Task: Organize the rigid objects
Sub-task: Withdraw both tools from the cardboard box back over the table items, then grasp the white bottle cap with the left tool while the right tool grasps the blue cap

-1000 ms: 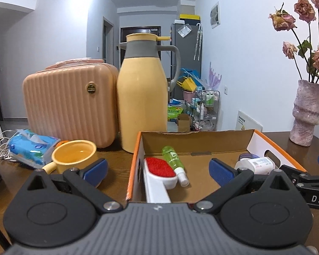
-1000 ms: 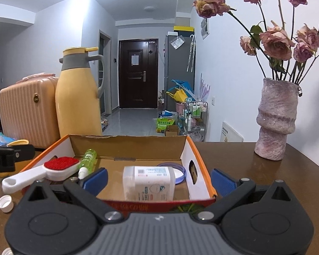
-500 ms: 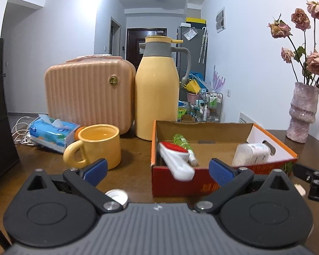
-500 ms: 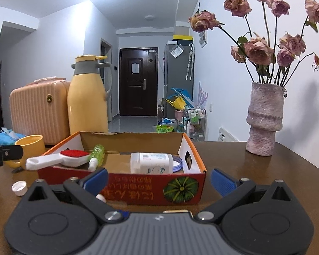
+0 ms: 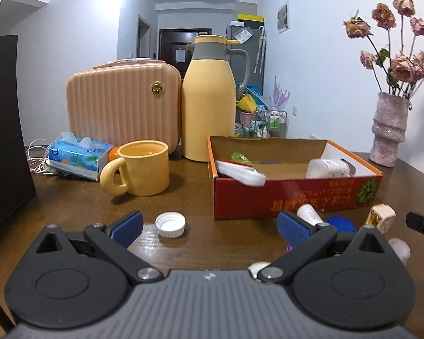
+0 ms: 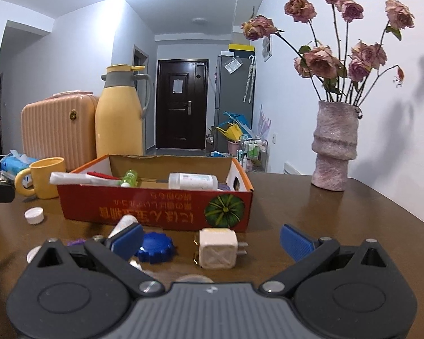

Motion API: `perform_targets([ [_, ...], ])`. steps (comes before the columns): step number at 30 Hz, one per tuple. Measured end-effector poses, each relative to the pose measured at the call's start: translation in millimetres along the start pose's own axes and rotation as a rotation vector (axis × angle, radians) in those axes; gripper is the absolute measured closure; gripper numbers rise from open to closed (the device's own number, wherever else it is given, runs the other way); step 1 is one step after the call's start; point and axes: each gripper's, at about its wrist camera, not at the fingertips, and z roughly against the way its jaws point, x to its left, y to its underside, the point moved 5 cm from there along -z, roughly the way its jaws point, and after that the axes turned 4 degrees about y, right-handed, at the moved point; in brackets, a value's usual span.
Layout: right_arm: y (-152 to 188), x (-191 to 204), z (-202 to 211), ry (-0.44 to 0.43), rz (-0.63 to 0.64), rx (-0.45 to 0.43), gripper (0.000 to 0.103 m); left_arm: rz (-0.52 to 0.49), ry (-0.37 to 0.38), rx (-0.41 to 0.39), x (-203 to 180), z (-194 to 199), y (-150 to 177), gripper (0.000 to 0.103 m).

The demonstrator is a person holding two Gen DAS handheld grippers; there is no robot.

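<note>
A red cardboard box [image 5: 296, 195] [image 6: 155, 206] on the brown table holds a red-and-white brush [image 5: 240, 173], a green bottle [image 6: 129, 177] and a white bottle [image 6: 193, 181]. In front of it lie a white plug adapter [image 6: 217, 248] [image 5: 381, 217], a blue toothed lid [image 6: 154, 247] [image 5: 340, 224], a white tube [image 5: 308, 213] and a white cap [image 5: 170, 224] [image 6: 34, 215]. My left gripper [image 5: 209, 226] is open, low over the table near the cap. My right gripper [image 6: 212, 238] is open around the adapter without touching it.
A yellow mug [image 5: 140, 168], a tissue pack [image 5: 76, 155], a peach case [image 5: 121, 110] and a yellow thermos [image 5: 209, 107] stand behind at the left. A vase of dried roses [image 6: 333, 147] stands at the right. A black panel [image 5: 2, 127] is at the far left.
Both grippers have drawn back from over the box and dropped to table level. The loose items in front of the box have come into view. Both stay open.
</note>
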Motion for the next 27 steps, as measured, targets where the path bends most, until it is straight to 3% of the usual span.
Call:
perform_targets([
  [15,16,-4,17,0.005,0.010,0.026,0.000,-0.050,0.053,0.051,-14,-3,16,0.000],
  [27,19,-4,11,0.000,0.005,0.065,0.000,-0.094,0.103,0.211,-30,-33,41,0.000],
])
